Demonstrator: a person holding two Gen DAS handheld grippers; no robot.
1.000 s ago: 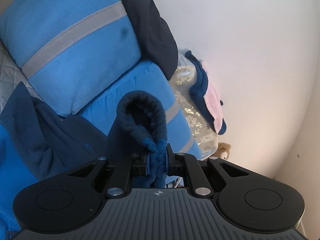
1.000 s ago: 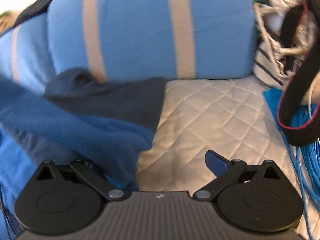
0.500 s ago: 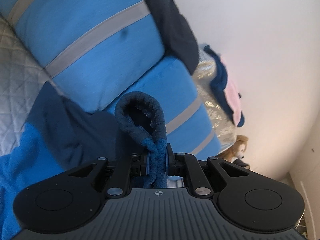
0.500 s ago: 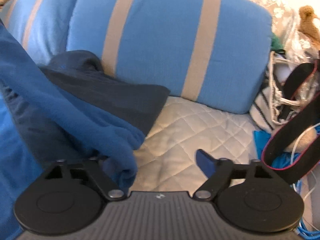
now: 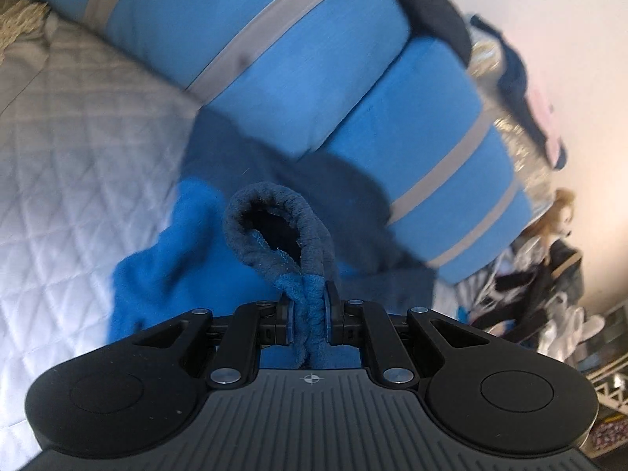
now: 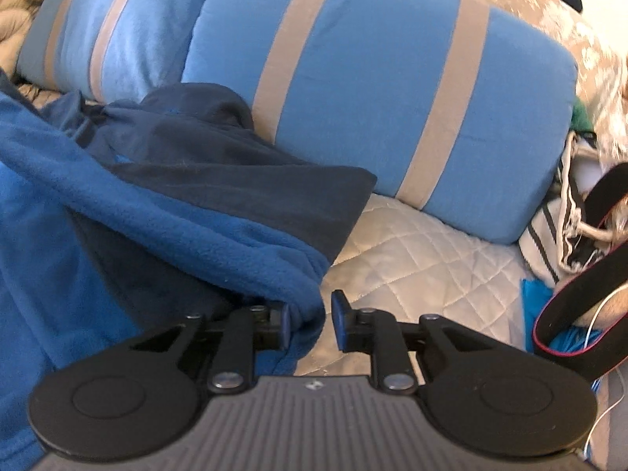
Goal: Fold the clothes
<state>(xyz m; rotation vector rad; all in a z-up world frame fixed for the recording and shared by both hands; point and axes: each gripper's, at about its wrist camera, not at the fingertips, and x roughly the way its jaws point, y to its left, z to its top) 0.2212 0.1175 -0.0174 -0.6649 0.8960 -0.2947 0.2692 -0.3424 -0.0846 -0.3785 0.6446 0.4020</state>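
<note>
A bed covered in a pale quilted bedspread (image 6: 416,251) filled the lower ground of both views, its diamond stitching plain to see. Two blue pillows with grey-beige stripes (image 6: 376,90) lay side by side at its head — one long edge down on the quilt. Behind them rose a plain off-white wall (image 5: 549,31), softly lit and warm-toned toward the right. A shiny floral-patterned cover (image 5: 506,133) stood between the pillows and the wall. Clutter — a stuffed toy (image 5: 561,212), a striped bag (image 6: 557,235) — crowded the bed's far corner.
</note>
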